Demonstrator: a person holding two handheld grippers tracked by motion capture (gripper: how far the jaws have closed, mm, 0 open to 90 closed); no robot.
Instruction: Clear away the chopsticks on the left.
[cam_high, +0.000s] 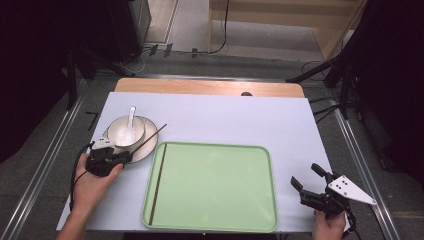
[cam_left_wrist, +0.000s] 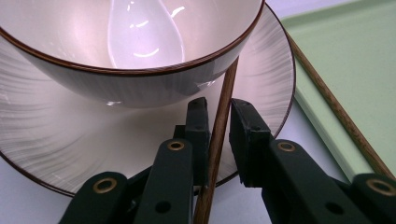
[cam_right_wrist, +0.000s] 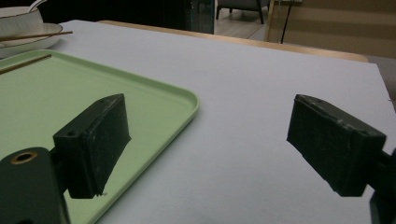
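On the desk (cam_high: 240, 115), near its left edge, a white bowl (cam_high: 126, 131) sits on a pale plate (cam_high: 145, 148), and a white spoon (cam_high: 131, 120) lies in the bowl with its handle pointing toward the far edge. A brown chopstick (cam_high: 150, 137) rests across the plate's right side, leaning against the bowl's rim, its far tip sticking out past the plate toward the desk's middle.

The left gripper (cam_high: 124, 157) is at the plate's near edge, held in the person's left hand (cam_high: 92, 185). In the left gripper view this chopstick (cam_left_wrist: 219, 135) runs straight up between the two black fingers (cam_left_wrist: 198, 135): it lies against the inner face of the left one, while a narrow gap separates it from the right one. The fingers are nearly closed round it but not yet clamped from both sides.

A green tray (cam_high: 215, 220) occupies the middle of the desk's near half, just right of the plate. A second chopstick (cam_high: 158, 182) lies inside the tray along its left wall, running near to far.

The right gripper (cam_high: 307, 179) hovers near the desk's near right corner, beside the tray's right edge, held in the right hand (cam_high: 329, 226). Its fingers (cam_right_wrist: 95, 140) are spread wide with nothing between them, above the tray's corner (cam_right_wrist: 189, 100) and bare desk.
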